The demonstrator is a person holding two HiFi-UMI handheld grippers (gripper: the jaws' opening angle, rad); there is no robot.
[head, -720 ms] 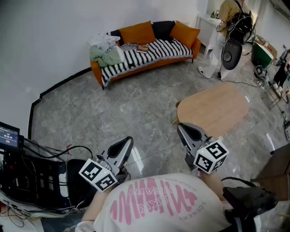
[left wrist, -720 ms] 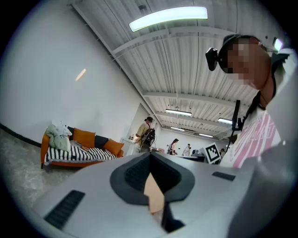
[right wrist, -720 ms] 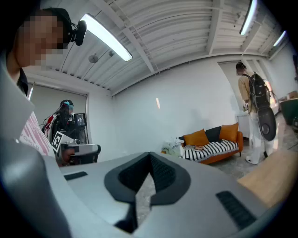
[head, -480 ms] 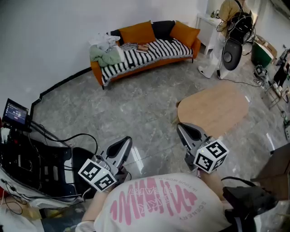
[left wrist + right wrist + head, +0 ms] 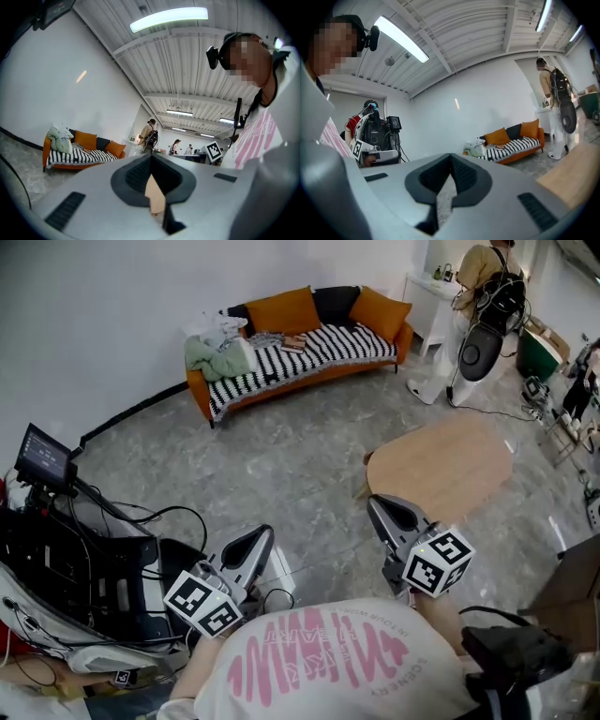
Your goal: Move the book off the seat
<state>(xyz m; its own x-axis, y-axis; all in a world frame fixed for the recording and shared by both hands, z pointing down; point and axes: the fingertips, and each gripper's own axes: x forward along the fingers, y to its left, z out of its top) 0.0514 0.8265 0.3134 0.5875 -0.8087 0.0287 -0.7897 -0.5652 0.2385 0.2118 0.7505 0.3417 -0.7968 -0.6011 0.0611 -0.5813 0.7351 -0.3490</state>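
The left gripper has its jaws clenched tip to tip. The dark ribbed pads meet along a closed seam with nothing gripped, and only a tan sliver of background shows through the notch behind the tips. The right gripper is the same: jaws pressed together and empty, with a wedge of grey floor showing in its notch.

In the head view both grippers are held level in front of the person's white shirt with pink lettering. The left one is low at that view's left. The right one has its tip near the near edge of an oval wooden table. Neither touches anything.

The book is well apart from both, across the marbled floor. It lies on the striped seat of the orange sofa against the far wall. It sits just right of a heap of pale green and white clothes and in front of an orange cushion.

A black equipment cart with trailing cables and a small screen stands at the left. Another person stands at the far right beyond the sofa
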